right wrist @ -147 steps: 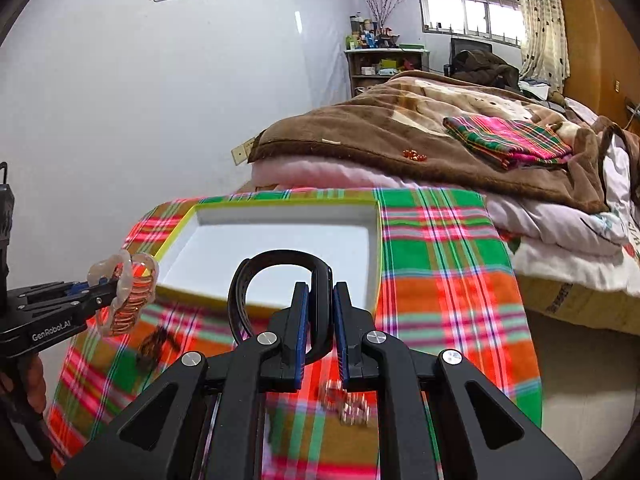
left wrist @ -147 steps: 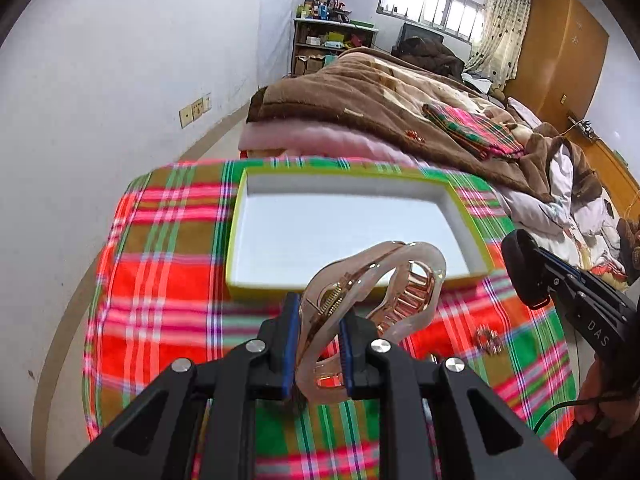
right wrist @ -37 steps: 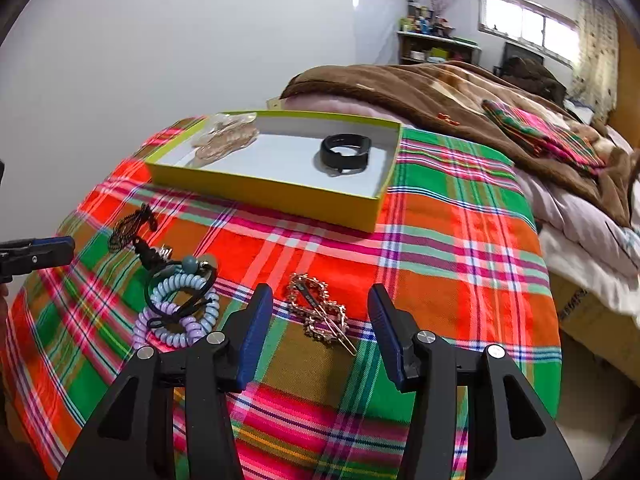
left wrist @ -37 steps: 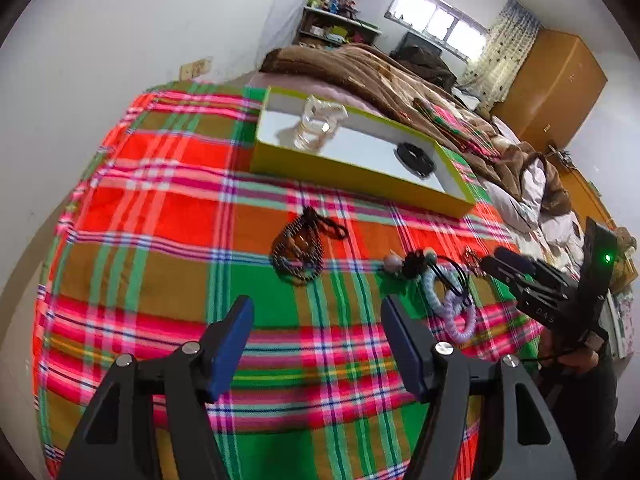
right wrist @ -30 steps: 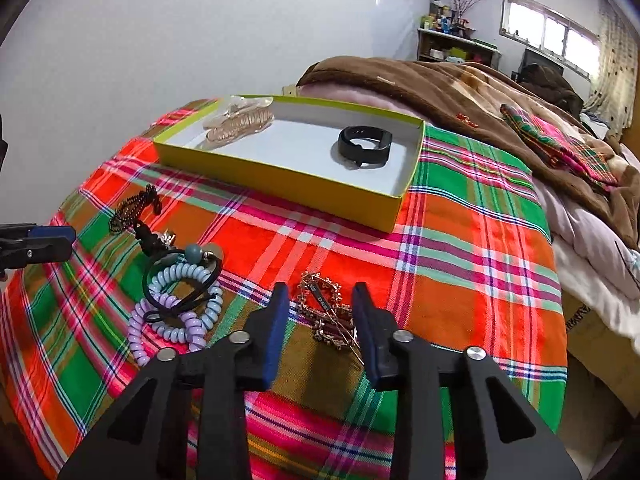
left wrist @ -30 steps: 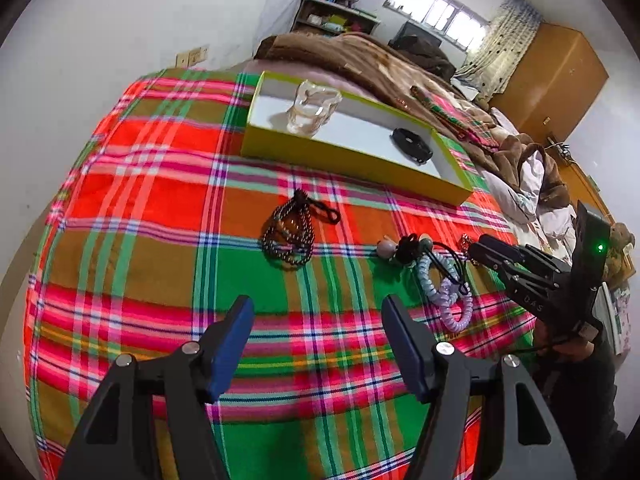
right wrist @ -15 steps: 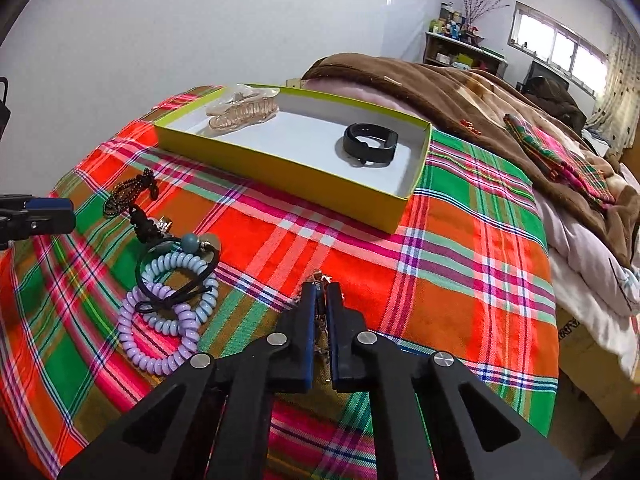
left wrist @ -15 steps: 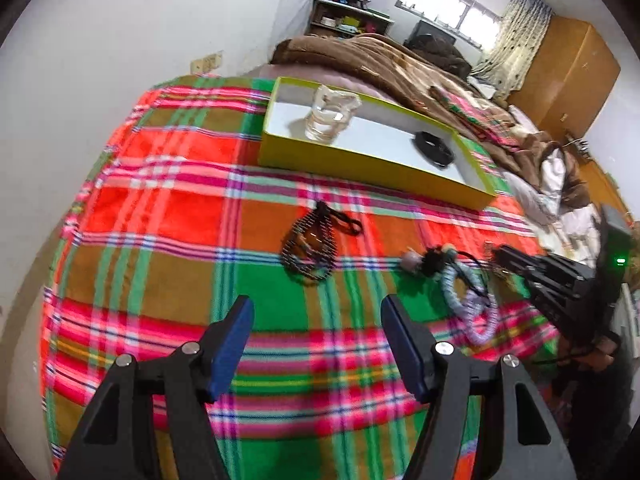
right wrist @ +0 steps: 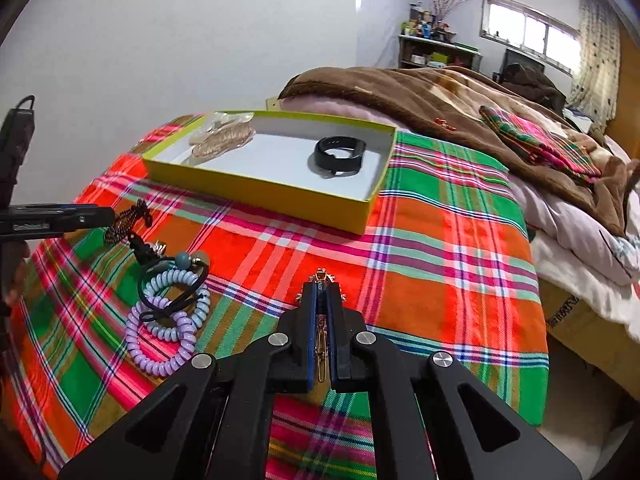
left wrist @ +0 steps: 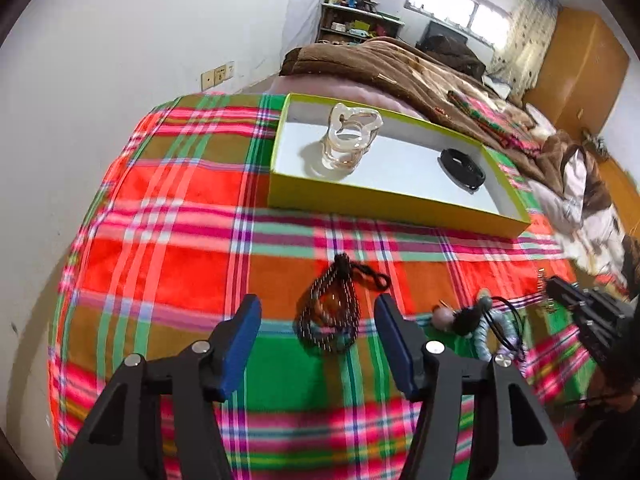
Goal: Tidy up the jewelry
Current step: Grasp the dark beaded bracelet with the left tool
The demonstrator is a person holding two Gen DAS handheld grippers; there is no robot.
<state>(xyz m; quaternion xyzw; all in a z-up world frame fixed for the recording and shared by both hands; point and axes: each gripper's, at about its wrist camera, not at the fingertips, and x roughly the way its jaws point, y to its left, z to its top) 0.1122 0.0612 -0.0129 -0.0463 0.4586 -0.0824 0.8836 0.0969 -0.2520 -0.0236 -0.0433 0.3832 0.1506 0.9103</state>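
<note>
A yellow-green box (left wrist: 384, 202) (right wrist: 264, 184) on the plaid cloth holds a clear hair claw (left wrist: 350, 140) (right wrist: 222, 138) and a black band (left wrist: 462, 168) (right wrist: 340, 156). My left gripper (left wrist: 318, 336) is open, with a dark beaded bracelet (left wrist: 330, 312) (right wrist: 126, 218) lying between its fingers on the cloth. My right gripper (right wrist: 320, 296) is shut on a gold rhinestone hair clip (right wrist: 320, 344), just above the cloth. Spiral hair ties (right wrist: 168, 320) (left wrist: 494, 332) lie between the two grippers.
The plaid cloth (right wrist: 440, 248) covers a small table beside a bed with a brown blanket (right wrist: 420, 92). A white wall (left wrist: 100, 60) stands to the left. The table's right edge drops toward a cardboard box (right wrist: 576, 316).
My right gripper has shut on the gold hair clip and raised it slightly. My left gripper has moved forward so the beaded bracelet lies between its open fingers.
</note>
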